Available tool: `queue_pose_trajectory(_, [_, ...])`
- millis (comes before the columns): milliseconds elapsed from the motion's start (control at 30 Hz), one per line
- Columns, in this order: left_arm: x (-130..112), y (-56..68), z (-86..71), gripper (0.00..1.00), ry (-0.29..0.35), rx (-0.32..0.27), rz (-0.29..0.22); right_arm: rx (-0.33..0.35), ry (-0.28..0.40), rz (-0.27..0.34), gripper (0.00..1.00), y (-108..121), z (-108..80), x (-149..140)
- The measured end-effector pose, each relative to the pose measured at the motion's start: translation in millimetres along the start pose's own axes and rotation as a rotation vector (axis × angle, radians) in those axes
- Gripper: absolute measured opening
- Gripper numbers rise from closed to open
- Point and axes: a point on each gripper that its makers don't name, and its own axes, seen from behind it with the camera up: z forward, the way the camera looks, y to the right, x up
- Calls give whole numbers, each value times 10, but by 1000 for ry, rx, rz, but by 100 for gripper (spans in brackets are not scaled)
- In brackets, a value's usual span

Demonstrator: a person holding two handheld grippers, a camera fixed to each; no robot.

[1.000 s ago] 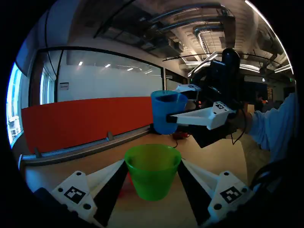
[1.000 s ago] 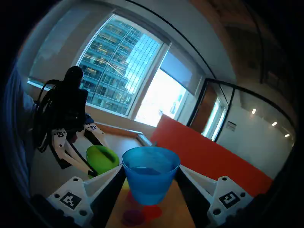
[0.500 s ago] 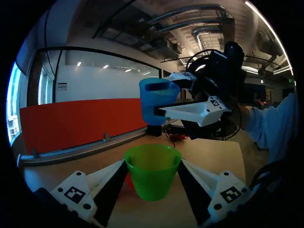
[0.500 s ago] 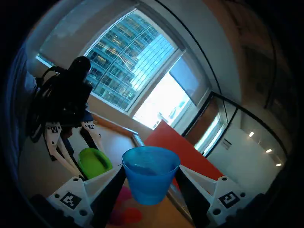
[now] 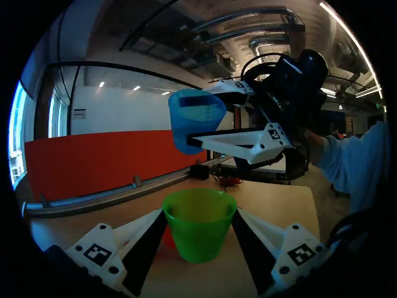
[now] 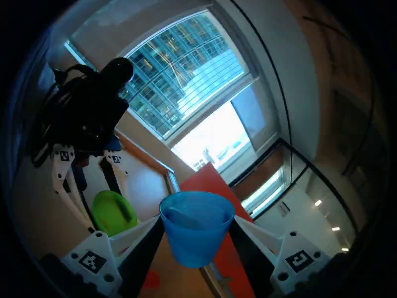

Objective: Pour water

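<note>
Left gripper point(image 5: 198, 214) pinching green cup point(image 5: 200, 233); I read it upright, mouth up, over table point(image 5: 278, 198) | right gripper point(image 6: 197, 224) clamped on blue cup point(image 6: 196, 243) | blue cup held above the green one, apart from it, axis leaning off vertical, mouth uppermost, water point(image 6: 191, 218) inside

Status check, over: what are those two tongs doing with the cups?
Left tongs shut on green plastic cup, upright. Right tongs shut on blue plastic cup, tilted, higher up, water inside. Nothing between the cups.
</note>
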Motion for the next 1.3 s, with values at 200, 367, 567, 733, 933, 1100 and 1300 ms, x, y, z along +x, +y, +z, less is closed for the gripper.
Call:
queue_pose_trajectory(200, [16, 17, 12, 87, 4, -5, 5, -8, -8, -83, 89, 73, 49, 23])
queue_pose_trajectory(367, [39, 30, 23, 87, 6, -8, 9, -16, -13, -141, 89, 141, 77, 51])
queue_pose_trajectory(567, [52, 52, 39, 87, 8, -13, 11, -23, -14, -184, 89, 195, 93, 77])
queue_pose_trajectory(733, [69, 59, 48, 87, 8, -15, 14, -37, -17, -220, 89, 277, 85, 82])
queue_pose_trajectory(933, [81, 72, 60, 87, 9, -19, 14, -50, -17, -258, 89, 346, 77, 109])
queue_pose_trajectory(1100, [87, 84, 65, 87, 9, -21, 16, -56, -16, -288, 89, 393, 81, 128])
queue_pose_trajectory(1300, [96, 102, 69, 87, 10, -23, 16, -65, -19, -329, 89, 429, 83, 139])
